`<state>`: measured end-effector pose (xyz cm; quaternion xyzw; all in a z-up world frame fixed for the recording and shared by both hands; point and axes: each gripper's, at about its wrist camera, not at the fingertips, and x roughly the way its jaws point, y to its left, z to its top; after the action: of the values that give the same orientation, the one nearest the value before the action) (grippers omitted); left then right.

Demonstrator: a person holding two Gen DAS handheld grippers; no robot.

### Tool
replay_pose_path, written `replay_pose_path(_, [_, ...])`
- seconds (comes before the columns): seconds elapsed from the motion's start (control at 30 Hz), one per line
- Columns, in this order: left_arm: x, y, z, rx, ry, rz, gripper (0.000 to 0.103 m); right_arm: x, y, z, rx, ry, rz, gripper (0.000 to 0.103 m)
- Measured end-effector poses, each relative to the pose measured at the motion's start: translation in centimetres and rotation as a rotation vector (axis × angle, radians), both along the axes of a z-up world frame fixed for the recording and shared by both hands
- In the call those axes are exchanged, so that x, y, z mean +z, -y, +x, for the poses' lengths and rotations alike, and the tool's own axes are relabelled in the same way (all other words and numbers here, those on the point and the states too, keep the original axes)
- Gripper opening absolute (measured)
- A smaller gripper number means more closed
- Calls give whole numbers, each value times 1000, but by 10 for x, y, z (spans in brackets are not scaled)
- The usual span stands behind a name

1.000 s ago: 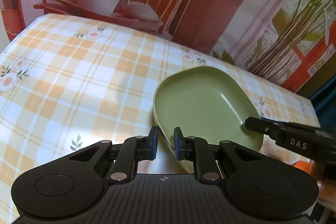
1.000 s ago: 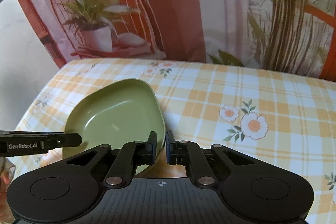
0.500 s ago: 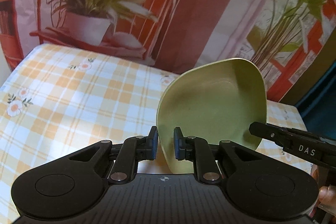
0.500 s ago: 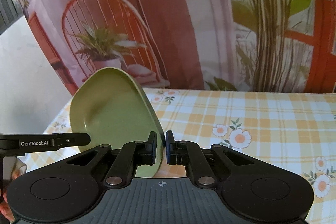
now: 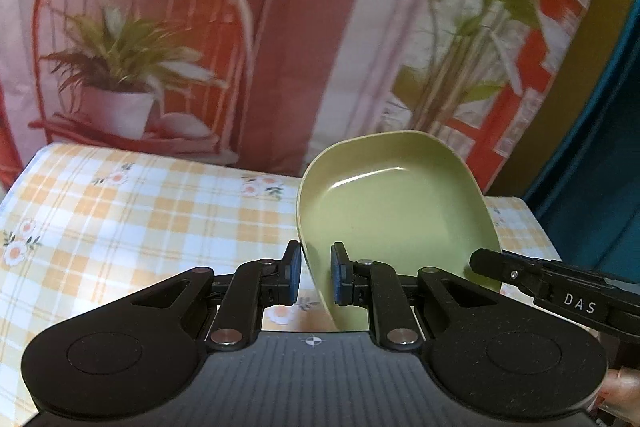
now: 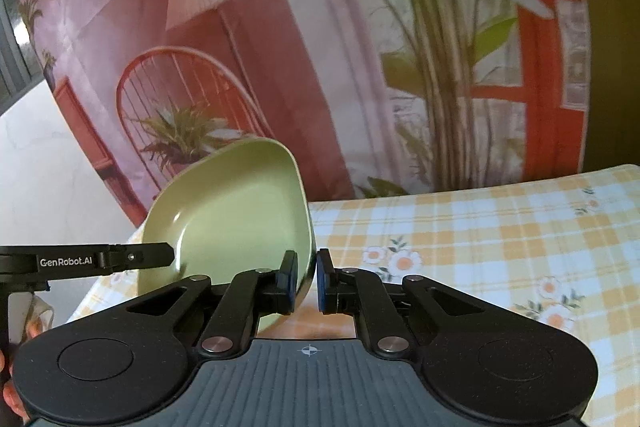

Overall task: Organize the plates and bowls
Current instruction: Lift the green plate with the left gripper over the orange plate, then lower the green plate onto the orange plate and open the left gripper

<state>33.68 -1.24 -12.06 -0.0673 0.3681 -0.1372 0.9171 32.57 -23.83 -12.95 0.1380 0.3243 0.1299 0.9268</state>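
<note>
With both my left gripper [image 5: 314,277] and right gripper [image 6: 307,282] pinching opposite rims of the tilted, glossy green rounded-square plate [image 5: 394,215] above the checked-cloth worktop [image 5: 140,211], I fear uneven pulls could slip it from the fingers.

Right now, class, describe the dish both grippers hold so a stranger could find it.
Start at the checked tablecloth with daisies. Above its edge, the green dish hangs tilted, its rim pinched by the left gripper and right gripper. It is the only plain green thing here.

Left wrist view: low, close behind left gripper [image 5: 314,277], facing the far backdrop [image 5: 280,27]. Right wrist view: same, behind right gripper [image 6: 307,281], angled higher. Shared: green plate [image 5: 394,215] [image 6: 236,215], checked tablecloth [image 5: 140,211] [image 6: 480,227], backdrop [image 6: 320,47].
</note>
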Motion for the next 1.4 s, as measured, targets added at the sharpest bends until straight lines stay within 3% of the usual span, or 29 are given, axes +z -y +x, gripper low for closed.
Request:
replay_pose_path(0.23, [6, 31, -11, -78, -6, 20, 17, -2, 30, -34, -51, -12, 17, 9])
replay_pose_path(0.7, [-19, 78, -30, -208, -68, 45, 17, -29, 74, -87, -145, -74, 56, 10])
replay_pose_path(0.97, [-31, 83, -32, -228, -99, 71, 17, -46, 77, -97, -159, -95, 84, 11])
replay_pose_path(1.4, [-32, 83, -33, -224, -105, 77, 17, -46, 77, -97, -158, -99, 87, 11])
